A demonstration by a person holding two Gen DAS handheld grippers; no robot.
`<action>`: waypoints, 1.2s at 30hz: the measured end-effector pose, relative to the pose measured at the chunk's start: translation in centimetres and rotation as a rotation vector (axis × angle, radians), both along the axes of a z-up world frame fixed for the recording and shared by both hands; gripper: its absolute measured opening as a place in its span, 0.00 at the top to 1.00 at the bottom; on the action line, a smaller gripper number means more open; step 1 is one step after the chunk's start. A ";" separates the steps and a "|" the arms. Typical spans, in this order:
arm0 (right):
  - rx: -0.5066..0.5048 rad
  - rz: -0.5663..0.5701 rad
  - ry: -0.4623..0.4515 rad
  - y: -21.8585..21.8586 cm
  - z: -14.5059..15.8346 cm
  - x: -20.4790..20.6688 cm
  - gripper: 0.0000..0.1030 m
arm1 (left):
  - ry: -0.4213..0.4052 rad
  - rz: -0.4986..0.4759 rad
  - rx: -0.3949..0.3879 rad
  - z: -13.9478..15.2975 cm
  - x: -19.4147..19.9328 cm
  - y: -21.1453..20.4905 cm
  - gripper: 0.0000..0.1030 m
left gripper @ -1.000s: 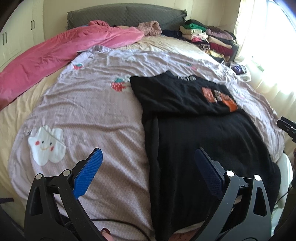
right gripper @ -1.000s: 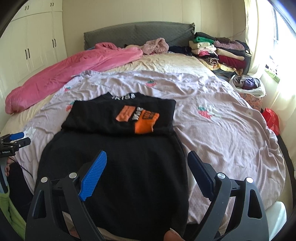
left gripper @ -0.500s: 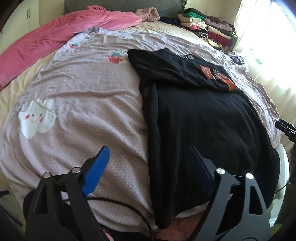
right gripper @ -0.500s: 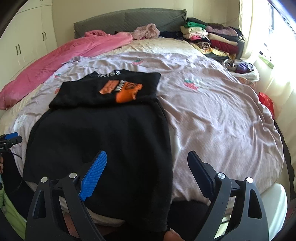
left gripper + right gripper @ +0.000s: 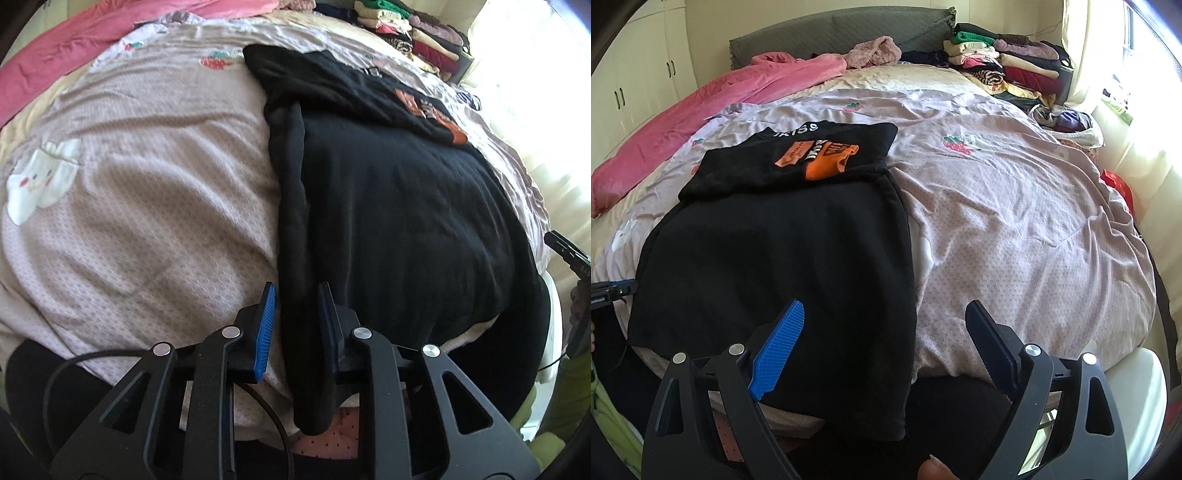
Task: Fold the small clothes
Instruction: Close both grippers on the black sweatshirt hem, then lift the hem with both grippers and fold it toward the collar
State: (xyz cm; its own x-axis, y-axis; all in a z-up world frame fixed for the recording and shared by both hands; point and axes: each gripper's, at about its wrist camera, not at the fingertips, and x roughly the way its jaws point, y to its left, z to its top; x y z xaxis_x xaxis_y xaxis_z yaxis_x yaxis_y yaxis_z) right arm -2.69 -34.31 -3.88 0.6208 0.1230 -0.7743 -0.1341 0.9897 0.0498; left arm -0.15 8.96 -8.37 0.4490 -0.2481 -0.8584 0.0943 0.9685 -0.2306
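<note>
My left gripper (image 5: 295, 325), wide a second ago, is closing on the garment (image 5: 388, 229) hem; right gripper (image 5: 886, 343) stays open, so lifting waits.

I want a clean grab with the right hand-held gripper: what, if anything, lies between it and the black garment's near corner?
Nothing visible does. The right hand-held gripper stands open over the black garment, whose near right corner hangs bare over the bed's edge. The folded black shirt lies farther up.
</note>
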 end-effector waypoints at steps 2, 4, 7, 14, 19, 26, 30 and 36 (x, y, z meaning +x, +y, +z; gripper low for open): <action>0.003 -0.003 0.010 -0.2 -0.2 0.0 0.14 | 0.008 -0.007 0.001 -0.2 -0.1 -0.1 0.84; 0.007 -0.005 0.020 -0.5 -0.5 0.0 0.14 | 0.014 -0.010 0.006 -0.5 -0.2 -0.3 0.83; 0.022 -0.009 0.045 -0.9 -1.2 0.1 0.14 | 0.018 -0.006 0.008 -0.7 -0.3 -0.3 0.80; 0.047 0.017 0.124 -0.8 -3.0 0.7 0.39 | 0.021 -0.012 0.013 -0.9 -0.5 -0.6 0.80; 0.089 0.045 0.181 -0.7 -4.6 1.1 0.58 | 0.021 -0.017 0.008 -0.8 -0.7 -0.8 0.80; 0.107 0.091 0.172 -0.6 -4.0 0.3 0.91 | 0.038 -0.015 -0.015 -0.9 -1.6 -0.3 0.80; 0.143 0.106 0.128 -0.9 -2.5 -0.1 0.92 | 0.048 -0.012 -0.023 -1.2 -1.5 -0.3 0.79; 0.181 0.079 0.085 -2.0 -1.4 -0.2 0.92 | 0.043 -0.023 -0.002 -1.4 -1.2 -0.9 0.84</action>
State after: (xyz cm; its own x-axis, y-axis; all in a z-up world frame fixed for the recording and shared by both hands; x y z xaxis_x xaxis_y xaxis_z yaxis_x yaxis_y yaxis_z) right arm -2.93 -36.29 -5.25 0.5368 0.3109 -0.7843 -0.1990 0.9501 0.2404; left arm -1.30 8.02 -9.73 0.4057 -0.2594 -0.8764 0.1064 0.9658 -0.2367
